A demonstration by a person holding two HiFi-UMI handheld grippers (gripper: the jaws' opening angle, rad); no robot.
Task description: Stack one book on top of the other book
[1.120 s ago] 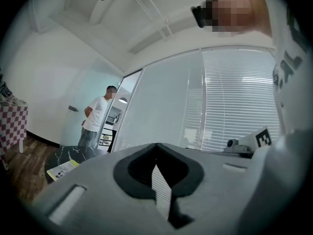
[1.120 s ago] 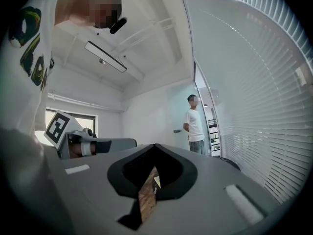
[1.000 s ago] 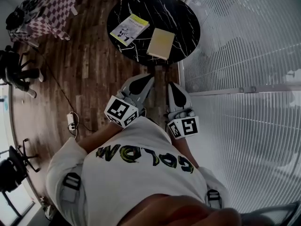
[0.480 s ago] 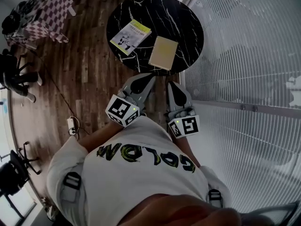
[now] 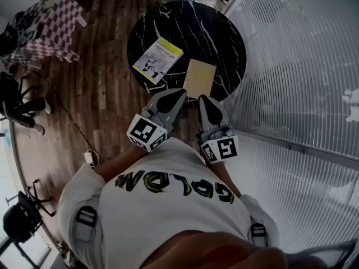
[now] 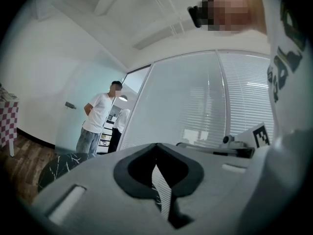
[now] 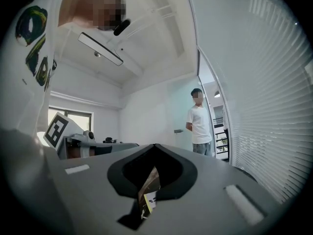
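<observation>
Two books lie on the round black marble table. A white and yellow book is on its left part. A plain yellow book lies at the near edge. My left gripper is shut and empty, with its tip at the table's near rim, left of the yellow book. Also shut and empty, my right gripper has its tip just short of that book. In the left gripper view the left gripper shows its jaws pressed together. The right gripper looks the same in its own view.
A glass wall with blinds runs along the right. A checkered table and office chairs stand at the left on the wood floor. A power strip lies on the floor. A person stands beyond the table.
The table and both books have drawn nearer to the grippers in the head view. Both grippers now reach the table's near rim. Their jaws stay shut.
</observation>
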